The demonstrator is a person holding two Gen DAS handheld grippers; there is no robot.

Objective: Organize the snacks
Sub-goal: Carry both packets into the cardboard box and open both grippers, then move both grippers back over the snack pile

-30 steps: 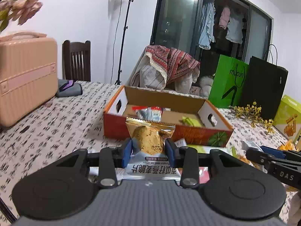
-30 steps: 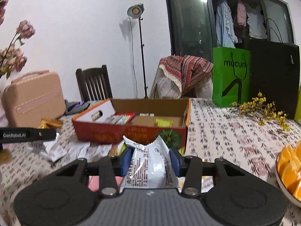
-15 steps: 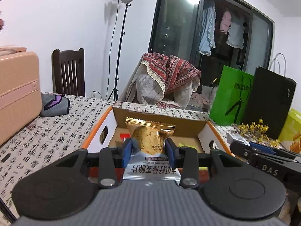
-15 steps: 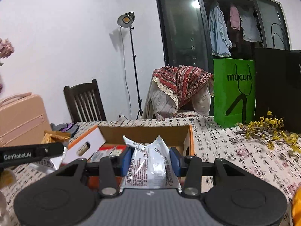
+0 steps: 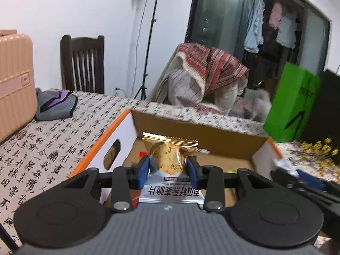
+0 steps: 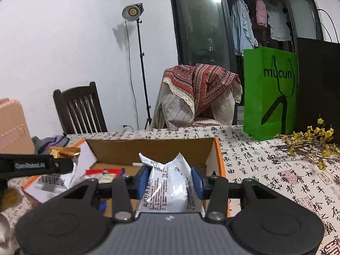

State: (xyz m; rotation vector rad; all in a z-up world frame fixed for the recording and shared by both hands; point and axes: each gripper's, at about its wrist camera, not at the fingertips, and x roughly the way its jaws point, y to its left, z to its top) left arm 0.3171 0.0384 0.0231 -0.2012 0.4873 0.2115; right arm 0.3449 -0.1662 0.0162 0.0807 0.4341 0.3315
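Observation:
My left gripper point(image 5: 167, 166) is shut on a gold-topped oat crisp packet point(image 5: 169, 159) and holds it over the left part of the open cardboard box point(image 5: 197, 129). My right gripper point(image 6: 169, 177) is shut on a silver-white snack packet point(image 6: 170, 189) and holds it over the right part of the same box point(image 6: 148, 148). A few packets lie on the box floor point(image 6: 104, 173). The left gripper and its packet also show at the left edge of the right wrist view point(image 6: 53, 163). The right gripper shows at the right of the left wrist view point(image 5: 297, 176).
The table has a calligraphy-print cloth point(image 6: 265, 170). A pink case point(image 5: 14, 80) and a grey pouch point(image 5: 55, 104) stand at the left. A green bag point(image 6: 269, 93), a black bag point(image 6: 318, 89) and yellow flowers point(image 6: 312, 144) stand at the right. Chairs stand behind the table.
Both grippers have moved forward with their packets, from in front of the box to over its open top. Both stayed shut.

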